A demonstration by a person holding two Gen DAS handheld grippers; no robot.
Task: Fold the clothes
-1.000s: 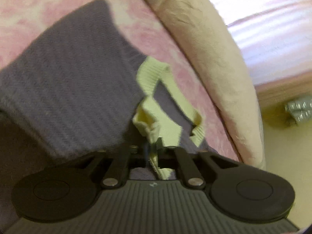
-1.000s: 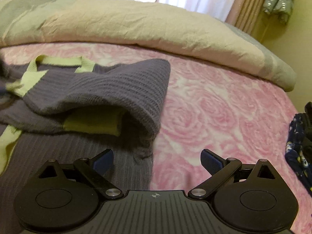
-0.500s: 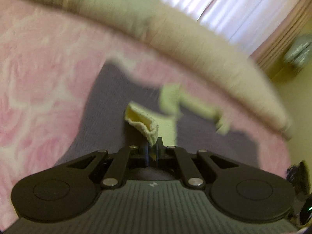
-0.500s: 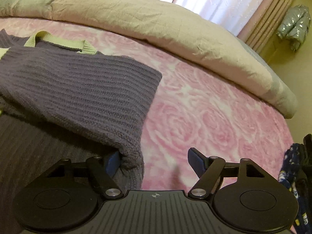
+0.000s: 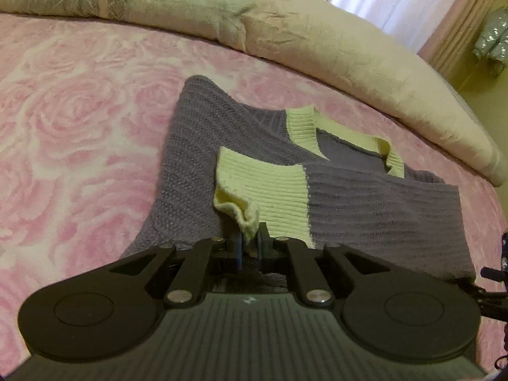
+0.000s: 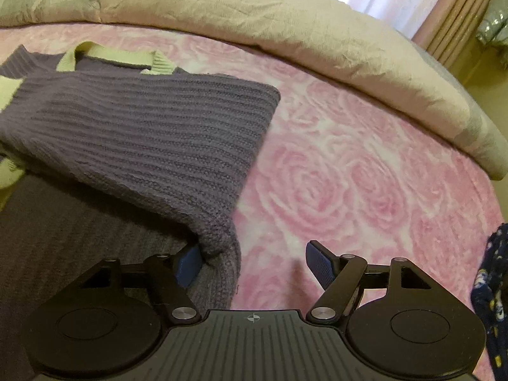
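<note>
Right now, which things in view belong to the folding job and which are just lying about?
Job:
- purple sweater
- its pale green cuff, between the left gripper pads, which have just been opening
- right gripper, open at the fold's edge

Lying about:
- beige duvet
- navy patterned garment
- curtains

We see the left gripper (image 5: 249, 247) has swung the yellow-green cuff (image 5: 260, 197) across the grey sweater (image 5: 197, 158), its jaws just easing apart with the cuff edge between them, while the right gripper (image 6: 254, 262) narrowed beside the now-flattened sleeve fold (image 6: 219, 238).
</note>
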